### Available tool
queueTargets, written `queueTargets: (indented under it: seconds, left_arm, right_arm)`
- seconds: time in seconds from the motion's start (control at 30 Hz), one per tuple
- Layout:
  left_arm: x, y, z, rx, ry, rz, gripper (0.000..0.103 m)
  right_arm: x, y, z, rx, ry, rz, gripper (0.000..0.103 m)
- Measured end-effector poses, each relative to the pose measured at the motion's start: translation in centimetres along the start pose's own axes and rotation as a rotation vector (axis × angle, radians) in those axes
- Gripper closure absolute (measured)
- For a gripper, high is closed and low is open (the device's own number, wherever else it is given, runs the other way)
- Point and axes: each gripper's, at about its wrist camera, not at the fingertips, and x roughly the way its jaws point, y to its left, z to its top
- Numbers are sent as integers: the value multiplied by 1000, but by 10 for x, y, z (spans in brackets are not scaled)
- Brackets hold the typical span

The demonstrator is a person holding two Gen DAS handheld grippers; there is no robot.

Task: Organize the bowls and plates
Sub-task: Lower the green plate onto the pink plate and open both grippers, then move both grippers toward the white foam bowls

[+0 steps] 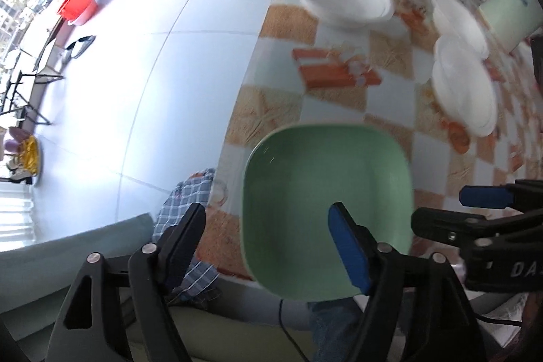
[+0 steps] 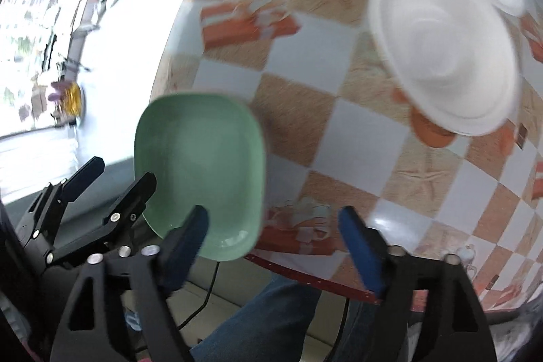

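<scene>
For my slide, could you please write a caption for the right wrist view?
Open right gripper beside a green square plate at the checkered table's edge, white bowls beyond.

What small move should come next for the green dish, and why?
Probably ease the left tool forward and close on the near rim of the green dish. Both tools are open and empty, and the dish overhangs the table edge between the left tool's fingers, apart from the white bowls.

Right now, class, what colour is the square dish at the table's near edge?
Pale green. The square dish shows best in the left wrist view.
</scene>
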Motion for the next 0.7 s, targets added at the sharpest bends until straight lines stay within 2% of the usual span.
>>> queueTargets:
  seconds: [0.17, 0.3, 0.53, 0.7]
  left_arm:
    - [-13, -23, 23, 62, -38, -54, 24]
    - [-21, -64, 42, 140, -51, -89, 23]
    - [-15, -124, 61, 223, -35, -97, 23]
    - [-7, -137, 72, 179, -3, -74, 23]
  right_arm:
    - [-37, -45, -7, 128, -104, -9, 21]
    - [-58, -90, -13, 250, -160, -23, 21]
    - [-70, -158, -25, 408, -163, -39, 21]
    - [-62, -180, -11, 408, -122, -39, 21]
